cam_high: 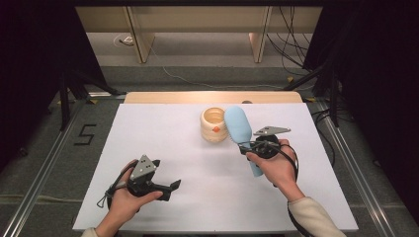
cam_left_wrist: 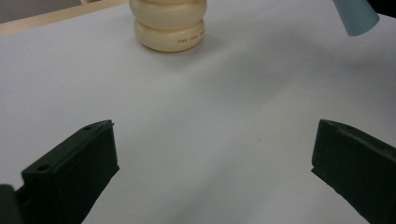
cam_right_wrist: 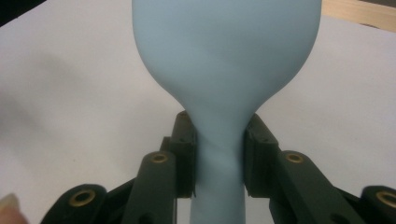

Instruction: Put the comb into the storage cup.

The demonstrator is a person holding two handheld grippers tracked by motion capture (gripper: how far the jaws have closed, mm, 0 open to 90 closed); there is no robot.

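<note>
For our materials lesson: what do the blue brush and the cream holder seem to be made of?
Blue brush: probably matte plastic or silicone, with a smooth, even, glare-free surface. Cream holder: likely plastic or glazed ceramic, with smooth rounded rings and a soft sheen; the pictures leave it open.

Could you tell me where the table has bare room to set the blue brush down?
Bare: the white table left of the cream holder, and the middle between the left gripper and right gripper. Crowded: by the holder, where the blue brush hangs.

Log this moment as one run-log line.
right gripper: shut on blue brush handle | brush head: beside cream holder | left gripper: open, nothing between jaws | surface: white table
</note>
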